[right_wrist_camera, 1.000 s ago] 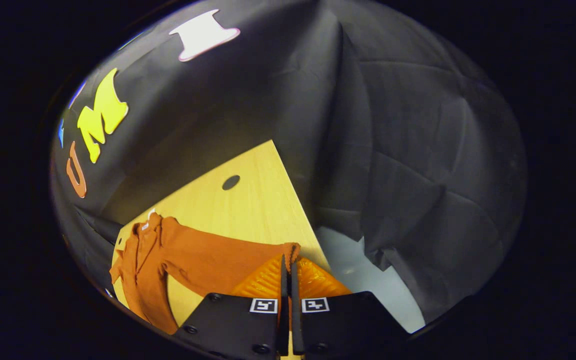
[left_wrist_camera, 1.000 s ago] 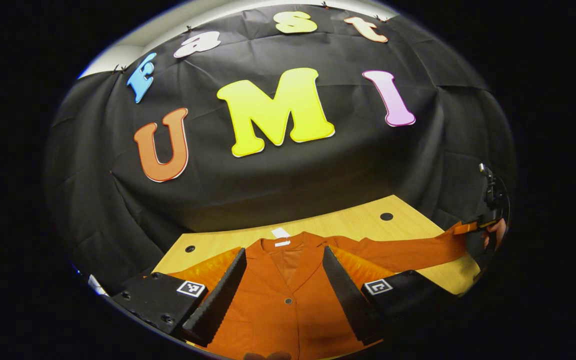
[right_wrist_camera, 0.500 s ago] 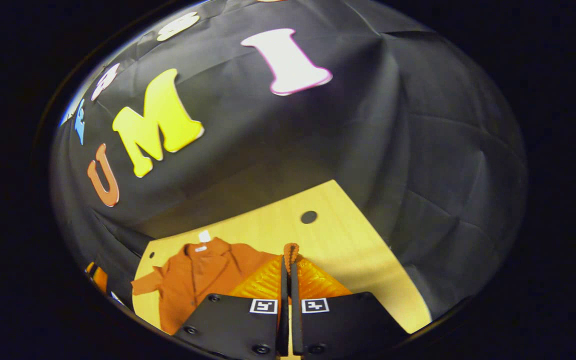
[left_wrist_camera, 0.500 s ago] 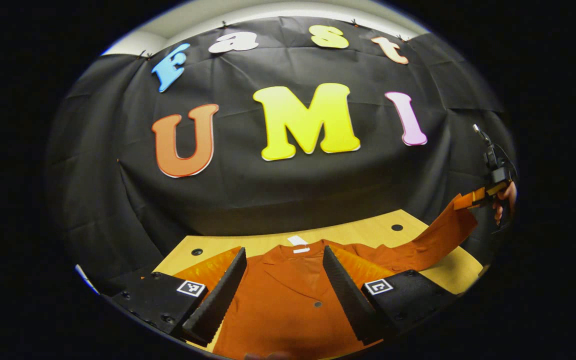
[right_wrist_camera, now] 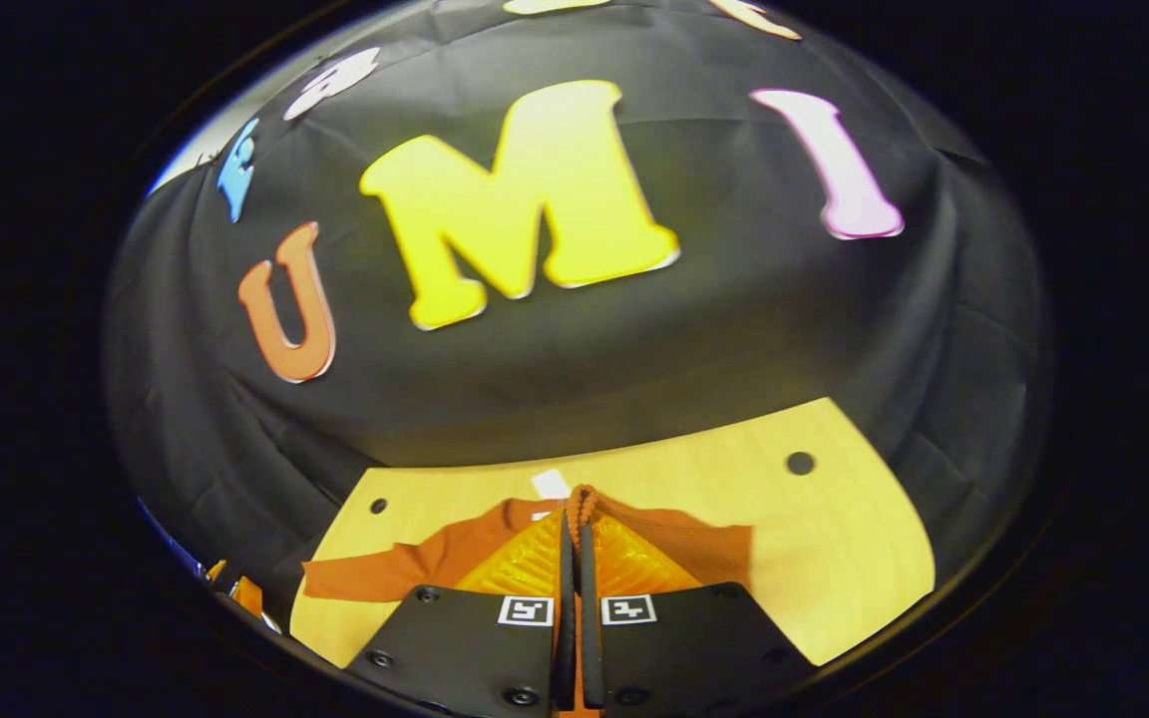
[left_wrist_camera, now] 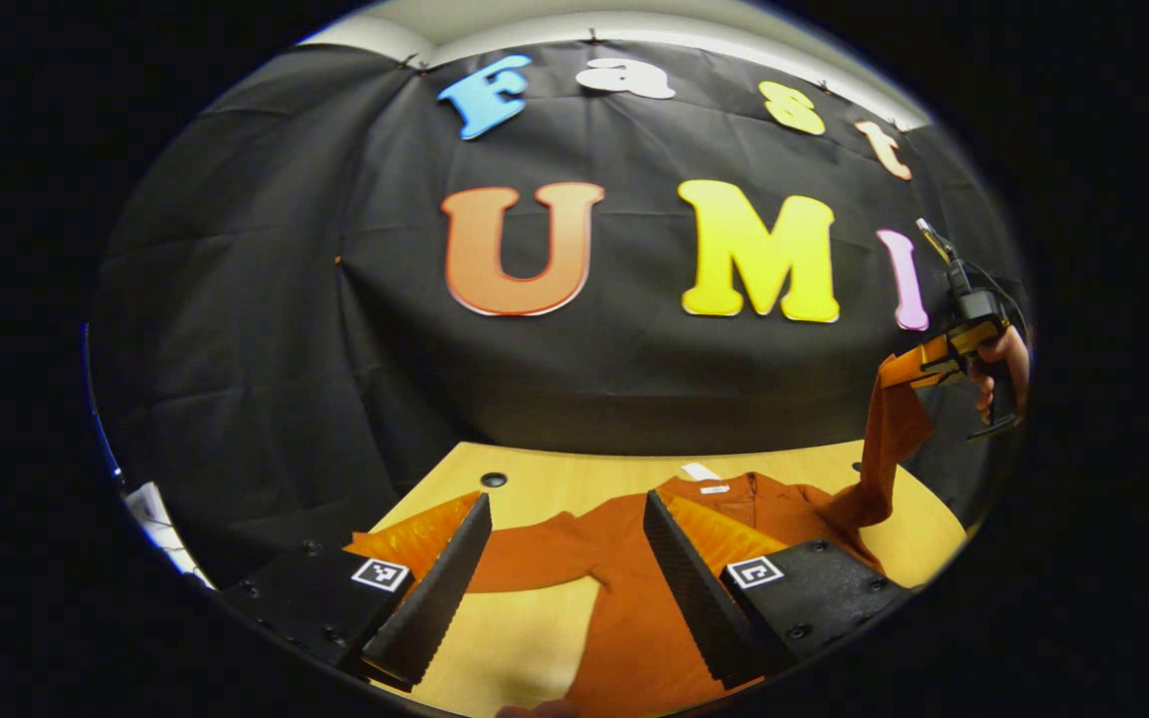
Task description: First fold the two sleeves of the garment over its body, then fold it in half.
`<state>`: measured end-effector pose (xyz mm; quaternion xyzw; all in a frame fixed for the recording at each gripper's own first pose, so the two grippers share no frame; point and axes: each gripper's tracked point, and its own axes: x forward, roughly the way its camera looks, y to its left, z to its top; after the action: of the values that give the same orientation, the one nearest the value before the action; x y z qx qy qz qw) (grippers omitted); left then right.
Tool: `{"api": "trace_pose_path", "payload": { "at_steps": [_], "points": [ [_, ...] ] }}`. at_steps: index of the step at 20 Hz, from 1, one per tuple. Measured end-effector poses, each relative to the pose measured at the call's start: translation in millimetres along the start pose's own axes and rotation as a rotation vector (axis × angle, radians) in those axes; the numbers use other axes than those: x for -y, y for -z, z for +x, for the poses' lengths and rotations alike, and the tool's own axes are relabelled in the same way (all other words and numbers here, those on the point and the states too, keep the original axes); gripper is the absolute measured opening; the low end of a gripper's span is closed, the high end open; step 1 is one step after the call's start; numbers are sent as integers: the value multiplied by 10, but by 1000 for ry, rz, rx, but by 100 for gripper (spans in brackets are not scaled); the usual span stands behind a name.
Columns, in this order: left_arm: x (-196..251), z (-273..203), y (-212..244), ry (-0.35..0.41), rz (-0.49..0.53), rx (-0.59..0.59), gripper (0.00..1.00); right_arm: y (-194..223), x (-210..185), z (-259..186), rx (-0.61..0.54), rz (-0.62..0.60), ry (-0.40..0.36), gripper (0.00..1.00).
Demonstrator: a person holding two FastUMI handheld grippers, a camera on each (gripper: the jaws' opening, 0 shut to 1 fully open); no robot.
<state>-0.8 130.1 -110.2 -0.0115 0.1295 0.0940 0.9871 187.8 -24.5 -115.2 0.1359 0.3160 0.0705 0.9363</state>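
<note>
An orange button-front garment [left_wrist_camera: 634, 598] lies flat on the wooden table [left_wrist_camera: 525, 638]. In the left gripper view my left gripper [left_wrist_camera: 567, 573] hangs open above the garment's left side, near the left sleeve [left_wrist_camera: 535, 553] that lies spread on the table. At the right edge of that view my right gripper [left_wrist_camera: 899, 374], held by a hand [left_wrist_camera: 998, 359], lifts the right sleeve [left_wrist_camera: 889, 449] up off the table. In the right gripper view the right gripper [right_wrist_camera: 574, 519] is shut on the sleeve's cuff [right_wrist_camera: 579, 499], above the garment [right_wrist_camera: 415, 568].
The table has round cable holes [right_wrist_camera: 800, 463] near its far corners, another hole [left_wrist_camera: 493, 480] at far left. Black cloth walls stand close behind the table. A white label [left_wrist_camera: 699, 472] marks the collar. Bare table [right_wrist_camera: 834, 558] lies to the right of the garment.
My right gripper has lifted the right sleeve and carried it inward over the garment's body. My left gripper has swung left, from over the chest toward the left sleeve.
</note>
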Motion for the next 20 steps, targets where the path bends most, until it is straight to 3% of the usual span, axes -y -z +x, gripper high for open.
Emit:
{"api": "trace_pose_path", "payload": {
  "at_steps": [4, 8, 15, 17, 19, 20],
  "points": [
    [-760, -136, 162, -85, -56, -13, 99, 530, -950, 595, -99, -80, -93, 3],
    [-1322, -347, 383, -174, -118, -47, 96, 1298, -1557, 1351, -218, -176, -145, 2],
    [-1943, -539, 702, -280, -168, -108, 96, 2654, -1902, 2326, -433, -255, -102, 3],
    [-2012, -463, 755, -264, -186, -127, 96, 2797, -1911, 2421, -458, -215, -101, 4],
    [-2031, -358, 822, -233, -230, -154, 97, 2830, -1918, 2428, -463, -164, -94, 11],
    [-2048, -305, 830, -221, -254, -152, 98, 2803, -1976, 2399, -457, -145, -125, 12]
  ]
}}
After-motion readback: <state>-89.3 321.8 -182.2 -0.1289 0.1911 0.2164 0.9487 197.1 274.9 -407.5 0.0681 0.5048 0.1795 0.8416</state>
